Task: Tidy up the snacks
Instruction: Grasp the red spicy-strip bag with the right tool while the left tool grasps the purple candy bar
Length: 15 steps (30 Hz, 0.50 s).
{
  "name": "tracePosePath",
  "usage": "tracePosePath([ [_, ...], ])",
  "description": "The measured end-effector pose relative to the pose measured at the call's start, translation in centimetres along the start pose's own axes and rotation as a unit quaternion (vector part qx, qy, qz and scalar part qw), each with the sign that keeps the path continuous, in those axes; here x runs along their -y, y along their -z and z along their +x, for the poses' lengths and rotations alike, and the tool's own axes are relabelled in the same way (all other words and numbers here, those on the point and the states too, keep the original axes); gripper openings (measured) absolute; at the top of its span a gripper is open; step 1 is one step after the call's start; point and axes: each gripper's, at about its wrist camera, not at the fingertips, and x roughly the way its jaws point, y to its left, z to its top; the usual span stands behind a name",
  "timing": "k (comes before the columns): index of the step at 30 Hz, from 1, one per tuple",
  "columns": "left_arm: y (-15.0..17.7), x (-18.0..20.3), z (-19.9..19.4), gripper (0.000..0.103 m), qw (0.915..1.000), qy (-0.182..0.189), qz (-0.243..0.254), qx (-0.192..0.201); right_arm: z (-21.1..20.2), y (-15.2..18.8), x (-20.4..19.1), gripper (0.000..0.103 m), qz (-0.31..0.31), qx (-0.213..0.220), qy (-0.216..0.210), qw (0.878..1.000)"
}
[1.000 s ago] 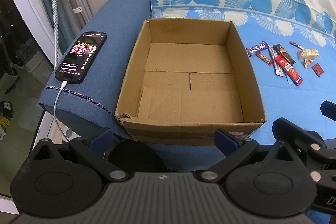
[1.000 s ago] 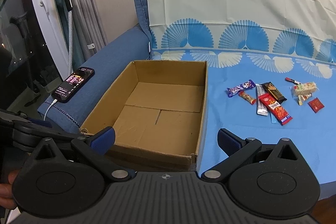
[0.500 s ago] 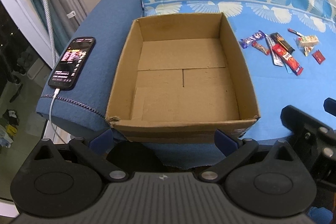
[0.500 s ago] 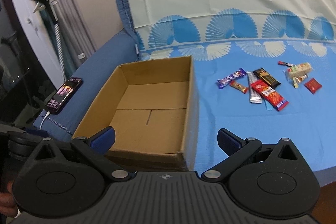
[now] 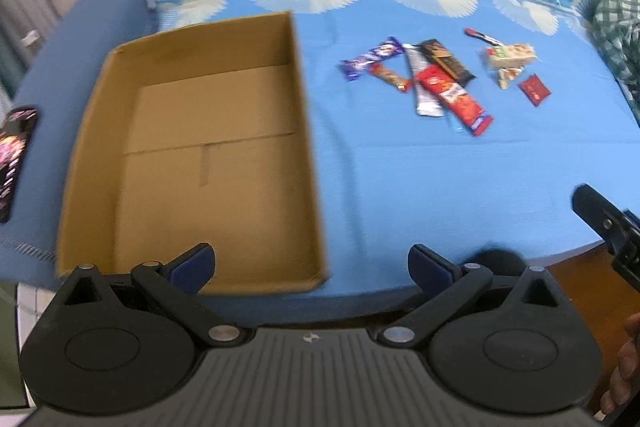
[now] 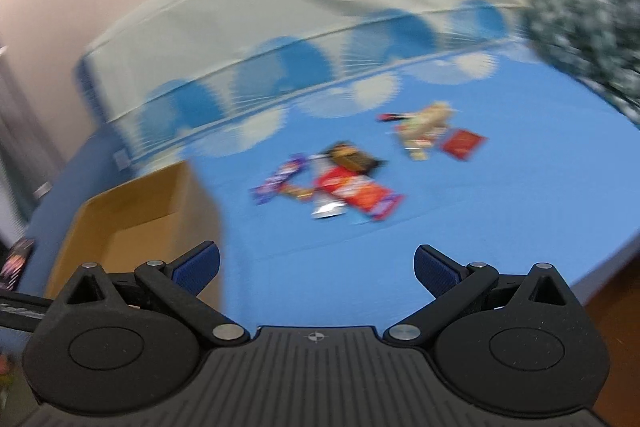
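Observation:
An open, empty cardboard box sits on the blue sofa cover; it also shows at the left of the right wrist view. Several snack packets lie in a cluster to its right: a long red bar, a purple bar, a silver bar, a dark bar, a pale nougat bar and a small red packet. The red bar shows blurred in the right wrist view. My left gripper is open and empty at the box's near right corner. My right gripper is open and empty, short of the snacks.
A phone lies on the sofa arm left of the box. Green checked cloth lies at the far right. The sofa's front edge runs just ahead of both grippers, with wooden floor below.
Both grippers have swung to the right, from facing the box toward the snack cluster. The right wrist view is now motion-blurred. Both stay open and empty.

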Motion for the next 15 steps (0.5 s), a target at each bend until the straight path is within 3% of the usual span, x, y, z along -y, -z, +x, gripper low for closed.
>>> tracePosePath([
  [7, -7.6, 5.2, 5.4, 0.103, 0.9987, -0.025, 0.043, 0.001, 5.2, -2.6, 6.9, 0.103, 0.014, -0.008, 0.051, 0.999],
  [12, -14.4, 8.0, 10.7, 0.103, 0.9929, -0.038, 0.112, 0.003, 11.6, -4.2, 9.1, 0.103, -0.001, -0.038, 0.044, 0.998],
  [15, -17.9, 9.2, 14.9, 0.103, 0.9888, -0.040, 0.143, -0.015, 16.1, -4.9, 9.3, 0.103, -0.020, -0.056, 0.025, 0.998],
])
